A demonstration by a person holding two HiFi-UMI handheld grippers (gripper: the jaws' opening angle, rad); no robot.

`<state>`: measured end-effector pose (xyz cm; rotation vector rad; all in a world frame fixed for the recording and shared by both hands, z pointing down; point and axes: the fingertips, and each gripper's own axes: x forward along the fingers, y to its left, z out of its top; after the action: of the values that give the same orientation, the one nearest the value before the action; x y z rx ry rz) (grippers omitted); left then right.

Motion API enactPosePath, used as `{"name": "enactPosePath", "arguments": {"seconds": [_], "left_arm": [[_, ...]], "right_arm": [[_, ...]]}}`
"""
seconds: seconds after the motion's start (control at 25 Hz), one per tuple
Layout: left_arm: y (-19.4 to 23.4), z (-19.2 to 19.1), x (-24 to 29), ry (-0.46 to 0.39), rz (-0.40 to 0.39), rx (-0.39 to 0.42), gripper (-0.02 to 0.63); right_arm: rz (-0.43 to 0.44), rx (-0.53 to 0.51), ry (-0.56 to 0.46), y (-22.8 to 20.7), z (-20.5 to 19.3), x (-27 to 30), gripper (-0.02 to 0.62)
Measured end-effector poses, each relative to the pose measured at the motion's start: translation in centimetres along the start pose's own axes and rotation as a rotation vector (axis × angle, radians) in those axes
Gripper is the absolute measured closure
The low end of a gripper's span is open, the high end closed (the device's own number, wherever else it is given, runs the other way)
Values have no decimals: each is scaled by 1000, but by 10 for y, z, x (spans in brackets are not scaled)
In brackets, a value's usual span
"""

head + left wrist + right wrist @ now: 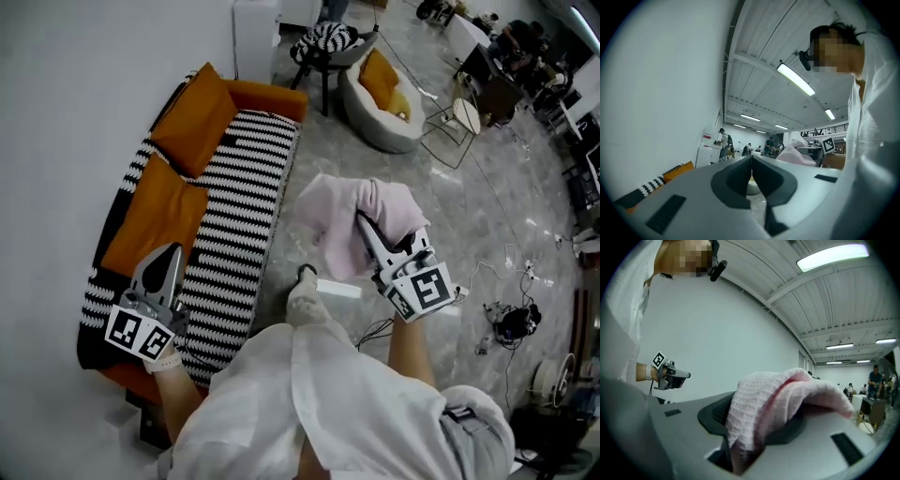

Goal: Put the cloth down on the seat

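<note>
A pink waffle-weave cloth [328, 220] hangs bunched from my right gripper [364, 225], which is shut on it above the grey floor, to the right of the sofa. In the right gripper view the cloth [764, 404] drapes over both jaws and hides their tips. The sofa's seat [239, 206] has a black-and-white striped cover, with two orange cushions [155, 216] along its back. My left gripper [169, 251] hovers over the near end of the seat with its jaws together and nothing between them; its own view [751, 171] shows the pads meeting.
A round white lounger with an orange cushion [380, 98], a striped stool [325, 42] and a wire chair [455, 122] stand beyond the sofa. A small white box [337, 288] lies on the floor by my foot. Cables [511, 323] trail at the right.
</note>
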<state>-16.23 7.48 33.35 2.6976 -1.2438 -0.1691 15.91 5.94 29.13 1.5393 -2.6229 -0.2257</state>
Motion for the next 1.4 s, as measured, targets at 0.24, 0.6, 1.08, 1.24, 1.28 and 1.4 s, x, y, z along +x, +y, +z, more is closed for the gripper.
{"name": "enactPosePath", "arguments": {"seconds": [0.24,0.6,1.08,1.24,1.28,1.4], "left_arm": [[6,6,97,25,-29,43,591],[14,21,231,37,-15,70,591],[68,-12,268,42,96,-5,591],[100,-26,250,40,159,-43,591],[109,-28,244,38,177,-49,591],[133,-36,226,47,231,-57,591]], "right_arm": [[68,28,-16,-53,-18,55,422],[236,18,2,-137,-34,139,420],[489,34,136,-110,-126,280,419],[556,103,191,-63,-164,326,419],[571,121,201,-51,-172,338,417],[612,175,229,-11,-195,373,416]]}}
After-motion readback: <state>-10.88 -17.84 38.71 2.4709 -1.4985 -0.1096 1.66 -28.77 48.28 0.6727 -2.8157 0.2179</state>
